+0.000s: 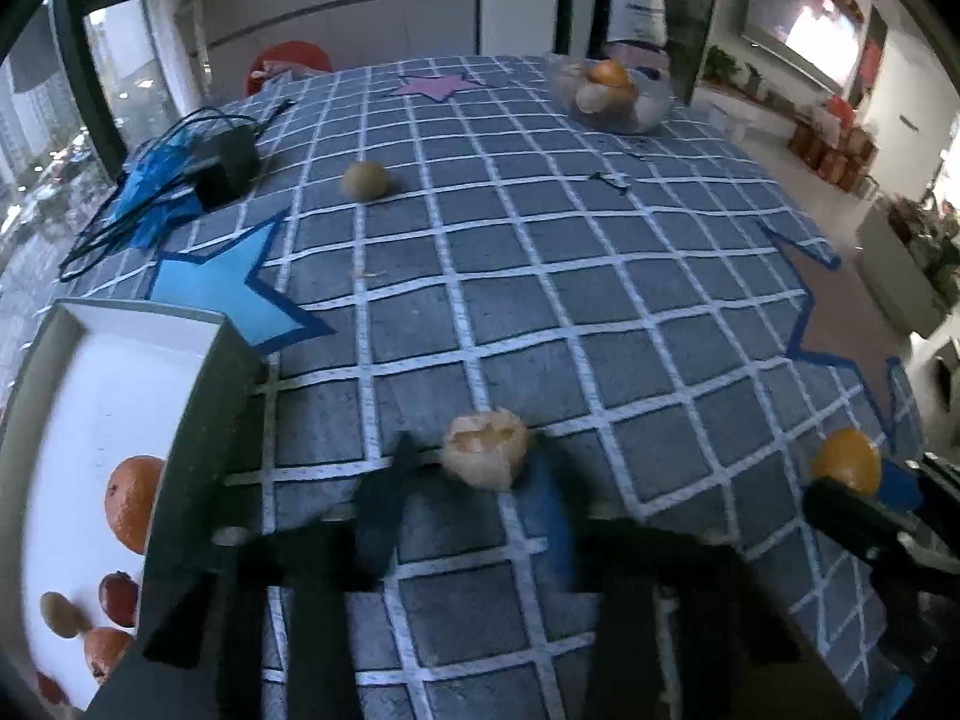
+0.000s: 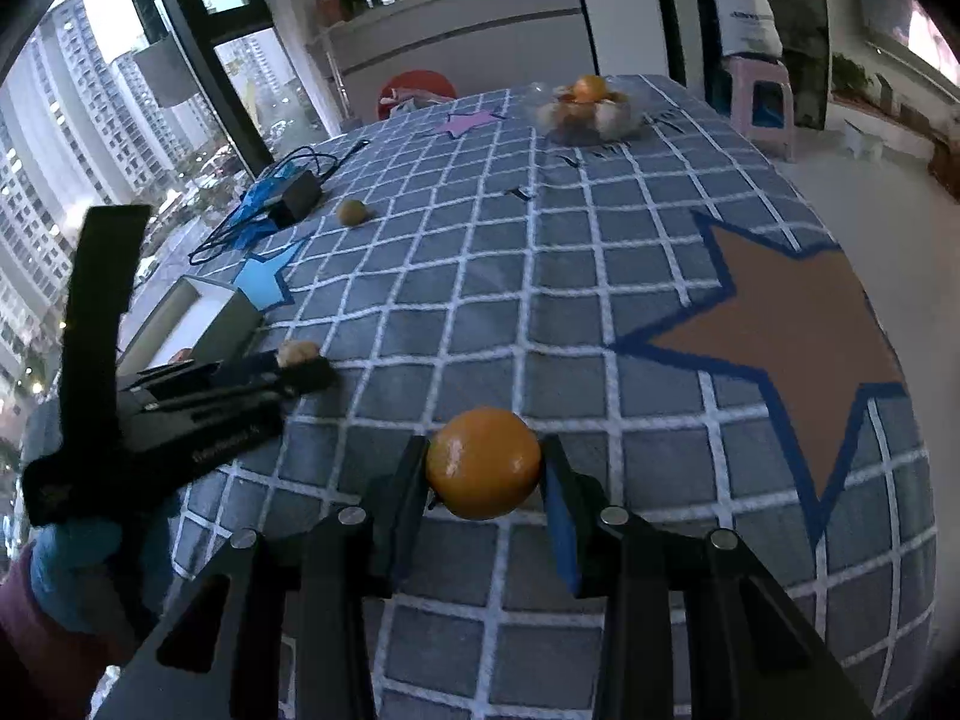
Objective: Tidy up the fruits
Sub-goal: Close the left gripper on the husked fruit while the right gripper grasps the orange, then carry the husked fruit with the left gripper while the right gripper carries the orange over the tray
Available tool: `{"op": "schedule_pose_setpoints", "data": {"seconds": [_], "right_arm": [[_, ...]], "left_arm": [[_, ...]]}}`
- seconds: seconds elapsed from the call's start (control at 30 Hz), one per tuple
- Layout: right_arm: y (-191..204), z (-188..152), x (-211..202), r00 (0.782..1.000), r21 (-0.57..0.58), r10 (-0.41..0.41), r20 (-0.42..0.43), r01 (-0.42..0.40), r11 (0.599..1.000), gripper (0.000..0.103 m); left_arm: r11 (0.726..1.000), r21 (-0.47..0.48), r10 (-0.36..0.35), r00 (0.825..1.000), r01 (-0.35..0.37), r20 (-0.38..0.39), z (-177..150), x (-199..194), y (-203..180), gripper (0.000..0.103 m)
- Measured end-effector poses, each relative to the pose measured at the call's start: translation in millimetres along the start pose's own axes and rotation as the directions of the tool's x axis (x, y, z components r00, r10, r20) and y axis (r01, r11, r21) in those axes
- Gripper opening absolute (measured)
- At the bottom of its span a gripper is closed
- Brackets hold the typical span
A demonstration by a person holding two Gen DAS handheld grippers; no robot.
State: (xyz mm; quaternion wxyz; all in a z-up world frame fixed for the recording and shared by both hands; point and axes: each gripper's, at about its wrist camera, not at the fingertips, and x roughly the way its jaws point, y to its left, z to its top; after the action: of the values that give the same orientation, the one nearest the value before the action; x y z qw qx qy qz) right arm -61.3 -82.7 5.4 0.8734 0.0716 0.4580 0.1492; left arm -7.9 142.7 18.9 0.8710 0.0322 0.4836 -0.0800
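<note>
My left gripper (image 1: pixel 480 461) is shut on a pale, rough, peeled-looking fruit (image 1: pixel 485 447) just above the checked tablecloth (image 1: pixel 540 276). The same fruit (image 2: pixel 297 351) shows at that gripper's tip in the right wrist view. My right gripper (image 2: pixel 485 468) is shut on a smooth orange (image 2: pixel 483 462), also seen at the right edge of the left wrist view as the orange (image 1: pixel 847 468). A white box (image 1: pixel 138 315) at the left holds an orange (image 1: pixel 135 501) and several small red and brown fruits. A brown round fruit (image 1: pixel 363 180) lies alone mid-table. A clear bowl (image 1: pixel 651 111) at the far end holds more fruit.
A black adapter (image 1: pixel 225 162) with tangled cables lies at the far left. Paper stars are stuck to the cloth: blue (image 1: pixel 222 294), pink (image 1: pixel 435 86), brown (image 2: pixel 798 324). The table edge drops off on the right. A blue-gloved hand (image 2: pixel 72 546) holds the left gripper.
</note>
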Motion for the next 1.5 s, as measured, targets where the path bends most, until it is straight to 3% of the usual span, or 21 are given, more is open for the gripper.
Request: {"op": "schedule_pose_setpoints", "data": {"seconds": [0.33,0.57,0.7,1.07,1.3,1.5], "right_arm": [[7.0,-13.2,-0.7,1.0,0.009,0.011,-0.015,-0.011,1.0,0.038],[43.4,-11.0,-1.4,0.999,-0.035,0.03,-0.017,-0.031,0.999,0.038],[73.4,-6.9,-2.8,0.999,-0.074,0.049,-0.014,-0.05,0.996,0.038],[173.8,9.4,11.7,0.99,-0.197,0.137,-0.045,-0.143,0.97,0.038],[238.5,22.5,34.7,0.977,-0.266,0.188,-0.098,-0.208,0.941,0.038],[271.0,23.6,60.2,0.969,-0.299,0.19,-0.155,-0.23,0.926,0.038]], "left_arm": [[0.998,0.015,-0.057,0.994,0.056,0.088,-39.1,-58.9,9.3,0.026],[0.999,0.01,-0.043,0.981,0.042,0.191,-57.7,-120.7,45.7,0.026],[0.999,-0.03,-0.007,0.978,0.014,0.21,-65.3,-135.3,78.5,0.026],[0.976,-0.211,0.087,0.978,-0.046,0.187,-99.7,-143.6,181.7,0.026],[0.968,-0.237,0.119,0.98,-0.08,0.157,-112.7,-136.2,202.1,0.026],[0.965,-0.241,0.139,0.981,-0.103,0.135,-115.0,-122.7,211.6,0.026]]}}
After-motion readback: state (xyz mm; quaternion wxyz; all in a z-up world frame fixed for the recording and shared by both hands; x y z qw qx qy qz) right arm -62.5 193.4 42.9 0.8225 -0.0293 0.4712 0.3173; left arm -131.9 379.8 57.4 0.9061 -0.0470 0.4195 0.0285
